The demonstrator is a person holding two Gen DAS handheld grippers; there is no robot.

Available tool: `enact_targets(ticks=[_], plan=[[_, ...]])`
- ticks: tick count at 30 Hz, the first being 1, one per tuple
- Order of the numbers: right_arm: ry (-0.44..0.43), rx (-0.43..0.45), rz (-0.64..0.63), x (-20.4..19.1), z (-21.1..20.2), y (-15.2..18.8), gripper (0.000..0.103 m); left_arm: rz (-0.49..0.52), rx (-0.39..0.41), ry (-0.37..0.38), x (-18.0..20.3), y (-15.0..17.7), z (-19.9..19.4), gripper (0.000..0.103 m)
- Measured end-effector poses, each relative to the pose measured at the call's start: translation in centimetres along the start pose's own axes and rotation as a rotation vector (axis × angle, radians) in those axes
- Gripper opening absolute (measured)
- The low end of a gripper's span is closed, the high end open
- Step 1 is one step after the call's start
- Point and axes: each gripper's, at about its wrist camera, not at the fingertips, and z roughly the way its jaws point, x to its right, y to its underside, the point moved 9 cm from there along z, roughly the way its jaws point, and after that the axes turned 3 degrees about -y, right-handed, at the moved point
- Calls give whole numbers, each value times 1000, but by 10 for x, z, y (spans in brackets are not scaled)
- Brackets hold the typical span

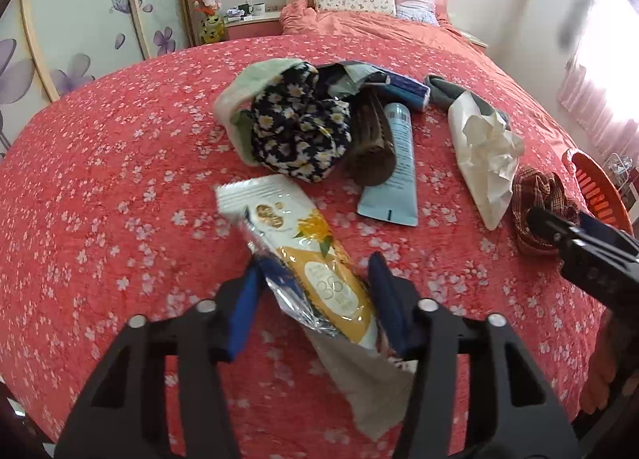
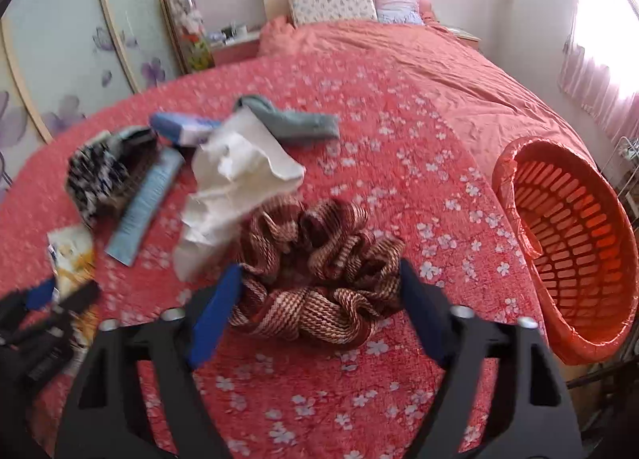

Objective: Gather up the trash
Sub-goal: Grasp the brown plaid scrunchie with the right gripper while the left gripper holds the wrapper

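Note:
A white and yellow snack wrapper lies slanted on the red flowered bedspread. My left gripper is around its near end, blue pads against both edges, and the foil there looks crumpled. A brown checked scrunchie rests on the bed between the fingers of my right gripper, which stands open with its pads at the scrunchie's sides. In the left wrist view the right gripper shows at the right edge by the scrunchie. An orange basket lined with a bag lies tipped at the right.
A pile sits mid-bed: crumpled white tissue, a light blue tube, a dark daisy-print cloth, a brown comb-like piece, a blue packet and a grey sock. Pillows and a headboard stand behind, a wardrobe at the left.

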Motion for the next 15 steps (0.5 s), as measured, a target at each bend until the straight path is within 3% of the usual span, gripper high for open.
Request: enact_targets(ticks=[4, 8, 11, 13, 14, 15], plan=[[7, 6, 6, 8, -3, 0, 36, 11, 3, 3, -22, -3, 1, 44], [9, 32, 38, 18, -8, -9, 17, -2, 4, -32, -53, -12, 5, 44], [-13, 26, 55, 18, -3, -15, 17, -24, 4, -71, -77, -23, 11, 45], [-22, 15, 45, 14, 1, -14, 33, -37, 5, -79, -87, -29, 15, 48], [-21, 15, 38, 12, 2, -14, 47, -41, 5, -76, -90, -32, 17, 49], [-19, 11, 35, 10, 4, -14, 52, -40, 9, -73, -91, -34, 18, 49]])
